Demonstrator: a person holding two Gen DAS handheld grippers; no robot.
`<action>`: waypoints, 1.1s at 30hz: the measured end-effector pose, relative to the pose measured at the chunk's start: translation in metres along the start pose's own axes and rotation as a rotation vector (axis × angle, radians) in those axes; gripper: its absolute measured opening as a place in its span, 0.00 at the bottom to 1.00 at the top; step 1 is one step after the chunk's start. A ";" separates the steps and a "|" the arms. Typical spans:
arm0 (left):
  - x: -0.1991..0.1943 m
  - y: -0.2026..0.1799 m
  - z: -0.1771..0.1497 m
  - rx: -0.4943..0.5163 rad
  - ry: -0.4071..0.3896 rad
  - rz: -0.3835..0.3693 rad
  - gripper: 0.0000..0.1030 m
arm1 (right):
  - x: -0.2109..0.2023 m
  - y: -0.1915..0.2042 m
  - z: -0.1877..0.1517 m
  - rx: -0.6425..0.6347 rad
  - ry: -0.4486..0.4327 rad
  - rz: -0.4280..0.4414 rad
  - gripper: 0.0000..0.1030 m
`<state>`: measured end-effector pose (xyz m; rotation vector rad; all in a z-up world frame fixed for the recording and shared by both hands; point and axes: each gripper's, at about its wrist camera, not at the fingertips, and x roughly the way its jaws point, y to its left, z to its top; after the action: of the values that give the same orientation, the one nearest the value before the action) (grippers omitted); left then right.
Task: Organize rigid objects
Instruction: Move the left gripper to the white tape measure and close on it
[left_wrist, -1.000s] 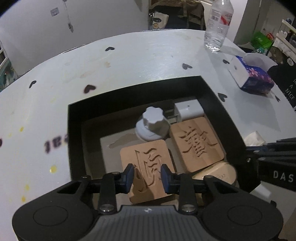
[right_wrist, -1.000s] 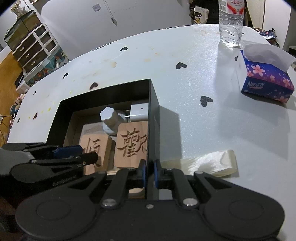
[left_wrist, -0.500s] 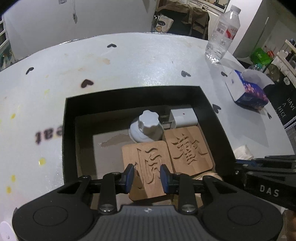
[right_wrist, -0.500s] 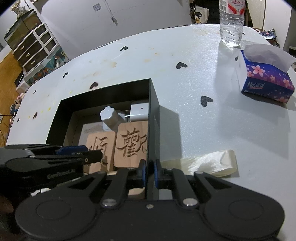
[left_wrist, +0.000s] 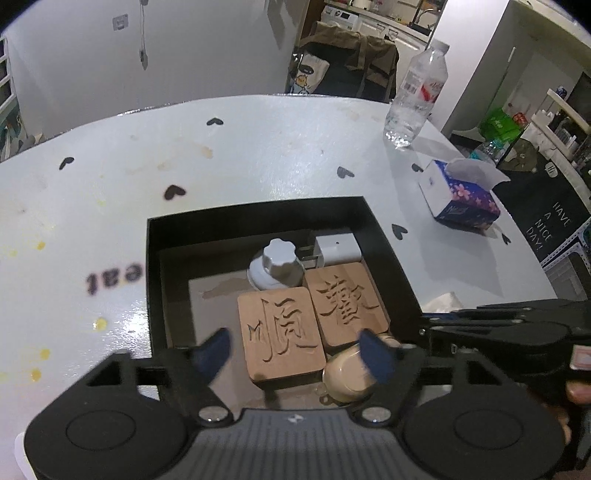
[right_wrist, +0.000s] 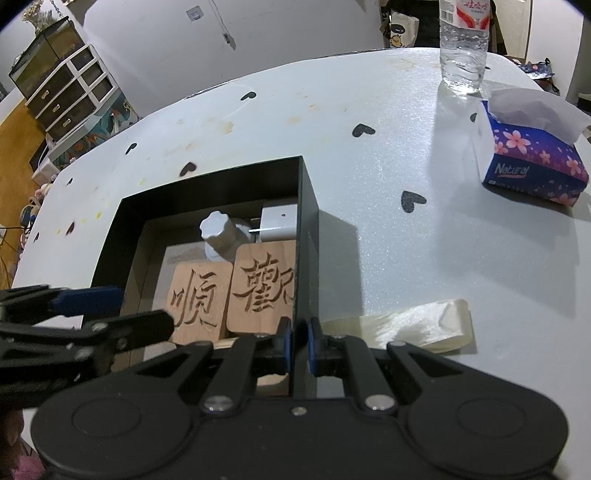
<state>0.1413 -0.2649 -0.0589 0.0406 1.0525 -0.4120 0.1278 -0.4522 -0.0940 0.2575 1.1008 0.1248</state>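
Tan wooden block (left_wrist: 280, 333) carved with a character, flat in the black box (left_wrist: 157, 280), between just-opened left gripper (left_wrist: 298, 352) jaws, untouched, right gripper (right_wrist: 298, 341) clamped on box wall.

Both tools are matte black plastic. The left gripper (left_wrist: 295, 350) has blue fingertip pads (left_wrist: 216, 352), two round embossed discs on its body, a ribbed grey centre panel and silver screw heads at the finger pivots. The right gripper (right_wrist: 298, 341) shows matching blue pads (right_wrist: 285, 343), discs and silver screws.
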 end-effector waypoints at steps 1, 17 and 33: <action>-0.003 0.000 -0.001 0.003 -0.005 0.002 0.85 | 0.000 0.000 0.000 -0.001 0.000 -0.001 0.09; -0.042 0.031 -0.023 -0.044 -0.100 0.090 0.99 | -0.001 0.004 -0.001 -0.015 -0.007 -0.017 0.09; -0.072 0.145 -0.082 -0.242 -0.128 0.281 0.99 | -0.001 0.004 0.000 -0.019 -0.005 -0.021 0.09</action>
<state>0.0931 -0.0904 -0.0625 -0.0532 0.9473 -0.0307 0.1274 -0.4483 -0.0924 0.2297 1.0969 0.1160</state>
